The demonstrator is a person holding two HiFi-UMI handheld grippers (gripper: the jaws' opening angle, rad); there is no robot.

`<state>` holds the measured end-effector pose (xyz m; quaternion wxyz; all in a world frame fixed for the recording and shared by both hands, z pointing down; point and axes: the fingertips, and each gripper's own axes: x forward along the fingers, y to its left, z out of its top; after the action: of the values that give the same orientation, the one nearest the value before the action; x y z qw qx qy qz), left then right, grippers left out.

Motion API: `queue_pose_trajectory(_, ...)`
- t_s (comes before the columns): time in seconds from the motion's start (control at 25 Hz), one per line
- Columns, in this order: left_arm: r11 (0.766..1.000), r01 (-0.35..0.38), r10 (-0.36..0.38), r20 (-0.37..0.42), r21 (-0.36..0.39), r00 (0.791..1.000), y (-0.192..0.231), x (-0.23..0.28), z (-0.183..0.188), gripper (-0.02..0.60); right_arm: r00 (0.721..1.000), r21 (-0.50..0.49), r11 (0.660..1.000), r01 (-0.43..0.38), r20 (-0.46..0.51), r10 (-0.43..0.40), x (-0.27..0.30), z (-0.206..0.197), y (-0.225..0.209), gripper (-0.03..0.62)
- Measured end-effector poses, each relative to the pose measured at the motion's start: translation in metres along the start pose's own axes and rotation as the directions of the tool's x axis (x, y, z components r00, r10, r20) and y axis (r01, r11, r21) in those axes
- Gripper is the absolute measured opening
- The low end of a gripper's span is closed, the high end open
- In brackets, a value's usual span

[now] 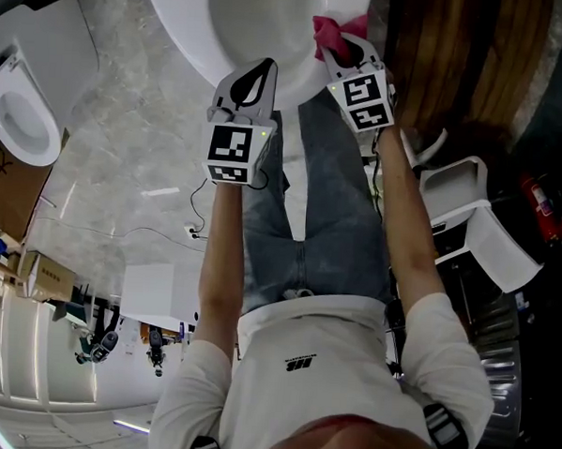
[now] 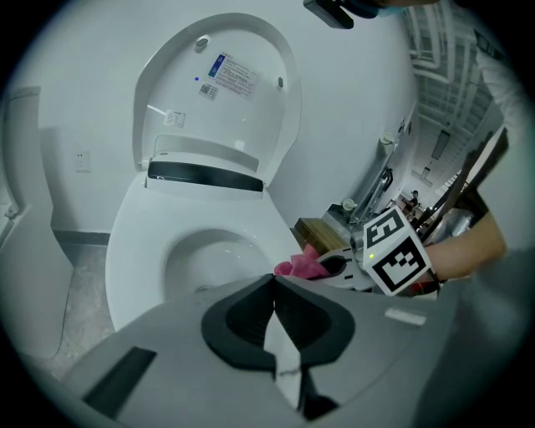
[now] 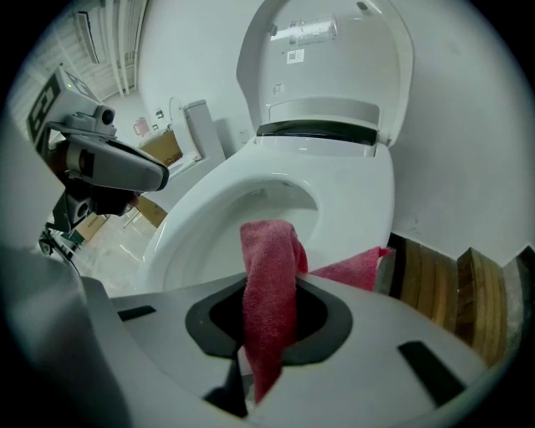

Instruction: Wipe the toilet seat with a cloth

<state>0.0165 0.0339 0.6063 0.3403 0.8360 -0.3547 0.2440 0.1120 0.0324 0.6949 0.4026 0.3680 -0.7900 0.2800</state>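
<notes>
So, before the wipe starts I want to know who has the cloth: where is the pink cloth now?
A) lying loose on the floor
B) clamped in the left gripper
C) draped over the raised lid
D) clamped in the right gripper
D: the right gripper view shows the pink cloth pinched between the jaws of the right gripper, while the left gripper has its jaws shut on nothing.
</notes>
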Motion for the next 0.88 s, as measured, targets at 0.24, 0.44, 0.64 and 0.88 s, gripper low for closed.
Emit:
queue_pose_trajectory(0.24, 1.0, 0.015, -0.015, -0.015, 0.004, 1.0, 0.0, -0.005, -0.011, 0.011, 0.999, 0.014, 0.999, -0.032, -0.018, 0.032, -0.003, -0.017, 0.029, 0.049)
queue_pose_trajectory(0.44, 1.0, 0.022, -0.022, -0.023, 0.004, 0.999, 0.0, -0.012, -0.021, 0.011, 0.999, 0.043, 0.998, -0.045, -0.025, 0.046, -0.007, -0.031, 0.052, 0.049)
queue_pose_trajectory(0.64, 0.999, 0.032, -0.031, -0.037, 0.007, 0.999, -0.002, -0.02, -0.034, 0.011, 0.998, 0.078, 0.996, -0.05, -0.027, 0.052, -0.012, -0.043, 0.07, 0.049)
queue_pose_trajectory(0.88, 0.999, 0.043, -0.043, -0.06, 0.005, 0.997, -0.002, -0.03, -0.051, 0.011, 0.999, 0.111, 0.993, -0.039, -0.029, 0.043, -0.014, -0.051, 0.084, 0.049)
